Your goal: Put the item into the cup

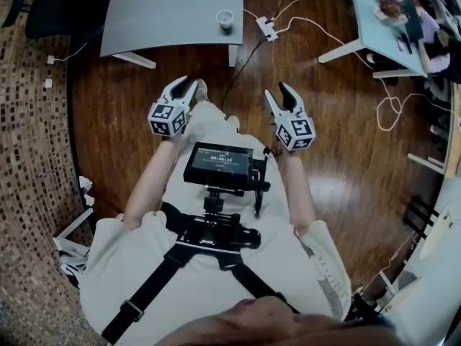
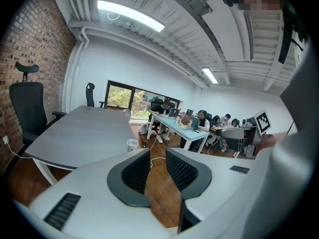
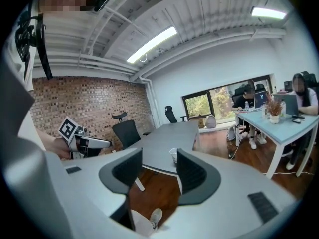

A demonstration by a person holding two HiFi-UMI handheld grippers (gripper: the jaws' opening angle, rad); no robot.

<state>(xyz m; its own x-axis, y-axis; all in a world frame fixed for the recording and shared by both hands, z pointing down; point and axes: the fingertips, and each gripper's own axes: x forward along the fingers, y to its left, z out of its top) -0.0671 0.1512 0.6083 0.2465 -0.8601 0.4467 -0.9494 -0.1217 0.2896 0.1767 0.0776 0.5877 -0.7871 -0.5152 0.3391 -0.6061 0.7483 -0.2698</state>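
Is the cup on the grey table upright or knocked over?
Upright: the cup stands on its base near the table edge, mouth up. Contents cannot be told.

One cup, two grippers, two tables, one power strip, one screen.

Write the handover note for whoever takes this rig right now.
Left gripper: open, empty.
Right gripper: open, empty.
Both are held over the wood floor, short of the grey table.
White cup: upright near the table's near edge, ahead of the grippers.
Item: not seen in any view.
Done: nothing picked up.
Left: find the item, grasp it, put it into the cup.
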